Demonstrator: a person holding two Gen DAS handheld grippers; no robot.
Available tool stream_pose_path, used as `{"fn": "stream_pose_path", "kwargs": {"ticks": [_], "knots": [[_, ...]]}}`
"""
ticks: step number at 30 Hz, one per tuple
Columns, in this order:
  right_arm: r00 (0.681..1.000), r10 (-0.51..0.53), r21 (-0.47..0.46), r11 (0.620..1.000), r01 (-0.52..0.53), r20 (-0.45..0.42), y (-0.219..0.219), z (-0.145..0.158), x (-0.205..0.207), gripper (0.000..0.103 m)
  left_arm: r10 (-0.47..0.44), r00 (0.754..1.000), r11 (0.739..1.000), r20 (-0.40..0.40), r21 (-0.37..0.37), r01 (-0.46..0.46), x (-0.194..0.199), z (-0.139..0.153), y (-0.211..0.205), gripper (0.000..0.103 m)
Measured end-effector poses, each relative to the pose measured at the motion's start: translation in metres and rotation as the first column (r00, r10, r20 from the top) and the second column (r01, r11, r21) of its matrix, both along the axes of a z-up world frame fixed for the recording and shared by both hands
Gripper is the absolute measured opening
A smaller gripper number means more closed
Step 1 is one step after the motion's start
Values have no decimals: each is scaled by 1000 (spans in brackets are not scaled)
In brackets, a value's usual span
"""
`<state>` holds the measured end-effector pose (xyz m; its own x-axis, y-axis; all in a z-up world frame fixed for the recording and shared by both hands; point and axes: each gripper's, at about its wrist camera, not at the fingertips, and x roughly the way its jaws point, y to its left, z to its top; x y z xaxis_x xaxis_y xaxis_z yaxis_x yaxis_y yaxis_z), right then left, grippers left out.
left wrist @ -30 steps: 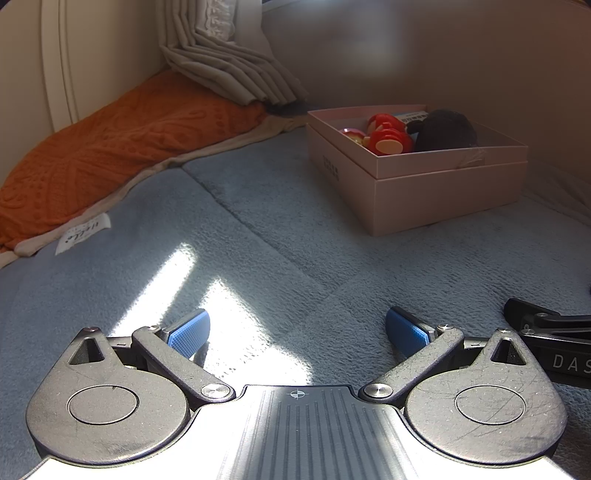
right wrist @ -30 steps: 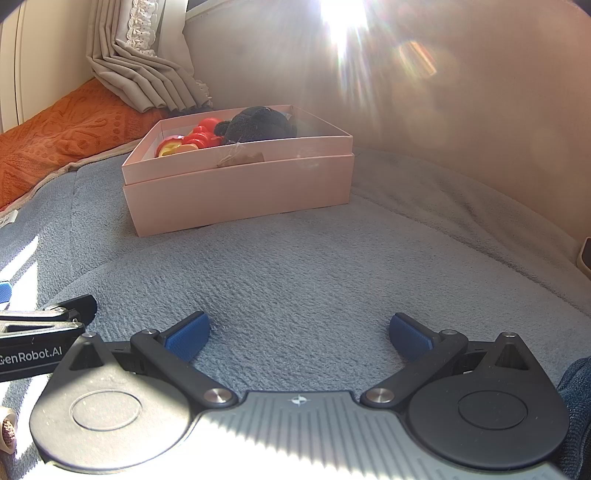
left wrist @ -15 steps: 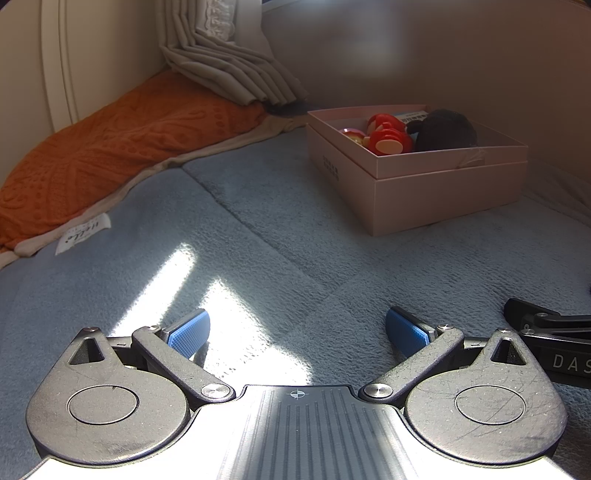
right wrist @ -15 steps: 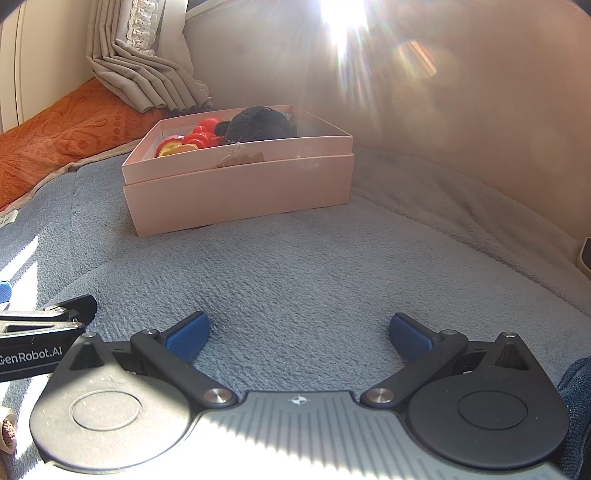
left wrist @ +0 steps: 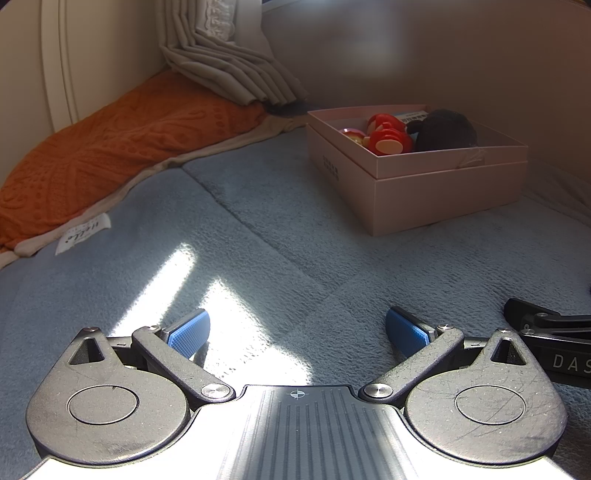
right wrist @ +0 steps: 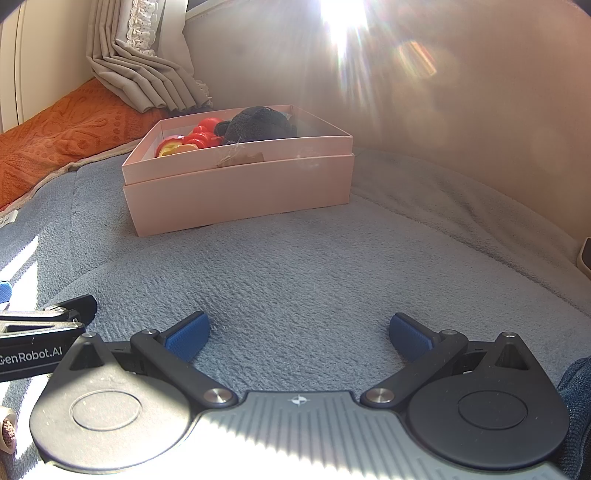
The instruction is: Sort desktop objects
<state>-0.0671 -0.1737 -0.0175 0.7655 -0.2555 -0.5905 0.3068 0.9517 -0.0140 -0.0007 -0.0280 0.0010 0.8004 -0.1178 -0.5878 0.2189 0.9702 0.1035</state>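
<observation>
A pink cardboard box [left wrist: 436, 195] [right wrist: 240, 192] rests on the grey-blue blanket, far ahead of both grippers. Inside it lie red and yellow toys [left wrist: 388, 138] [right wrist: 192, 142] and a black plush [left wrist: 445, 129] [right wrist: 258, 123]. My left gripper [left wrist: 297, 328] hovers low over the blanket, open, with nothing between its blue pads. My right gripper [right wrist: 298, 332] is likewise open and empty, close beside the left one. Each gripper's body shows at the edge of the other's view.
An orange textured cushion [left wrist: 110, 147] [right wrist: 55, 129] lies along the left wall, with folded grey curtain [left wrist: 229, 70] [right wrist: 140, 74] behind it. A white label [left wrist: 83, 232] sits on the blanket edge. Sun glare [right wrist: 343, 14] washes the back wall. Blue denim [right wrist: 576, 406] shows at lower right.
</observation>
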Motion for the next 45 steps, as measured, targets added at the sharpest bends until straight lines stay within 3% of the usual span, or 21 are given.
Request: {"fn": "stream_pose_path", "kwargs": {"ticks": [30, 40, 45], "knots": [[1000, 0, 0, 1000, 0, 0, 0, 0, 0, 103, 2, 1000, 1000, -3, -8, -2, 1, -1, -1, 103], [1000, 0, 0, 1000, 0, 1, 0, 0, 0, 103, 20, 998, 998, -63, -50, -23, 7, 2, 11, 103], [1000, 0, 0, 1000, 0, 0, 0, 0, 0, 103, 21, 997, 999, -80, -32, -24, 3, 2, 14, 103]]}}
